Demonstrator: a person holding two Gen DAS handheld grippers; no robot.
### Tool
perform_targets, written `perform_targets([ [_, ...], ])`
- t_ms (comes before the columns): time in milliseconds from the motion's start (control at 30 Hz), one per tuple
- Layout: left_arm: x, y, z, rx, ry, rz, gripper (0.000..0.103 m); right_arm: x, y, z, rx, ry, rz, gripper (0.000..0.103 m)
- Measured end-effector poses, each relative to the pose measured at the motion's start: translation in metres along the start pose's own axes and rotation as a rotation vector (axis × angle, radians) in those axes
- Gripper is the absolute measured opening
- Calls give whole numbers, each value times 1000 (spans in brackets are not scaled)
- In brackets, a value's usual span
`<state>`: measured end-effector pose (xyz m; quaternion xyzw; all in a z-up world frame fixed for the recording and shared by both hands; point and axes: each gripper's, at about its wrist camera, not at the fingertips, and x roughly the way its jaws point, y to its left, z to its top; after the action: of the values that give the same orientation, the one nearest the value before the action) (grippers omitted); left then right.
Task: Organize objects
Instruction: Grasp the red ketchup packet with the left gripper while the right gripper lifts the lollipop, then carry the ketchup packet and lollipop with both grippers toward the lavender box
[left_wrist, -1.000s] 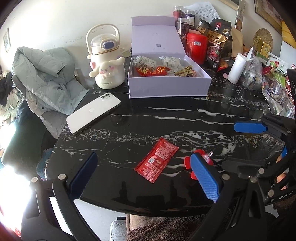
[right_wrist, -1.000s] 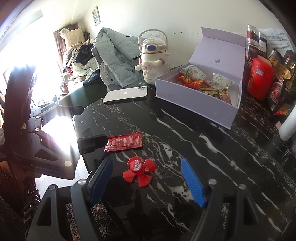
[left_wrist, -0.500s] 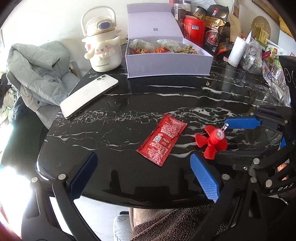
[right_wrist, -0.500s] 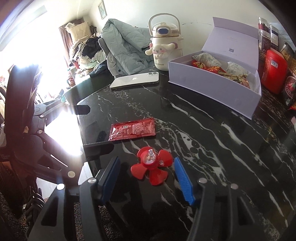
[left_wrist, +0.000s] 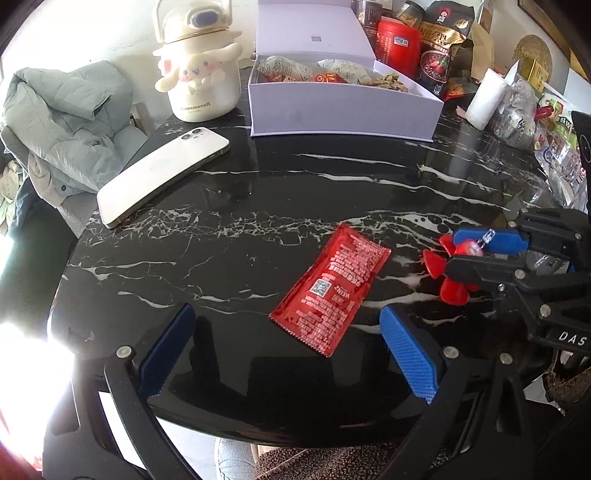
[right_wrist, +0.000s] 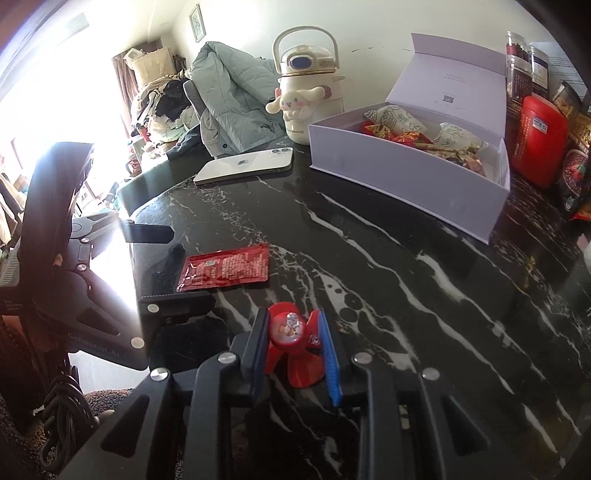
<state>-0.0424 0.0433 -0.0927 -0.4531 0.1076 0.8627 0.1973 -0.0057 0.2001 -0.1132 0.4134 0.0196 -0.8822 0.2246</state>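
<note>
jacket (left_wrist: 70, 122): grey-green puffer, heaped on a chair off the bench's left edge
phone (left_wrist: 162, 173): white, face down, far-left part of the bench (left_wrist: 258, 206), black marble with white veins
jug (left_wrist: 197, 74): cream cartoon-dog water jug, upright, just left of the box
left hand-held gripper (left_wrist: 291, 347): jaws wide, nothing between the pads, low over the near edge; sauce packet lies just ahead of it, nearer its right finger
sauce packet (left_wrist: 330, 290): red ketchup sachet, flat, printed side up, near-centre
box (left_wrist: 343, 107): lilac gift box, lid propped open, wrapped snacks inside, at the back
red fan toy (right_wrist: 291, 343): small red propeller-shaped toy, on the bench right of the packet
right hand-held gripper (right_wrist: 295, 347): closed narrow, pads pressing on the fan toy's hub, blades sticking out below
back right: red canister (left_wrist: 399, 46), snack bags, white roll (left_wrist: 484, 99)
</note>
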Motion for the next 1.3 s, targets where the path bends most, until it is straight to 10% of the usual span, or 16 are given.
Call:
perform_targets([
  [300,10,-4,12,-18,-29,-10,92,2,-17,-2,73,-4,55,27],
  [567,8,-3,26,-13,-6,-23,34,0,-23,-5,109,-11,97,27],
  [1300,-10,1,39,-67,-13,-136,24,-4,-26,-9,136,-11,147,27],
])
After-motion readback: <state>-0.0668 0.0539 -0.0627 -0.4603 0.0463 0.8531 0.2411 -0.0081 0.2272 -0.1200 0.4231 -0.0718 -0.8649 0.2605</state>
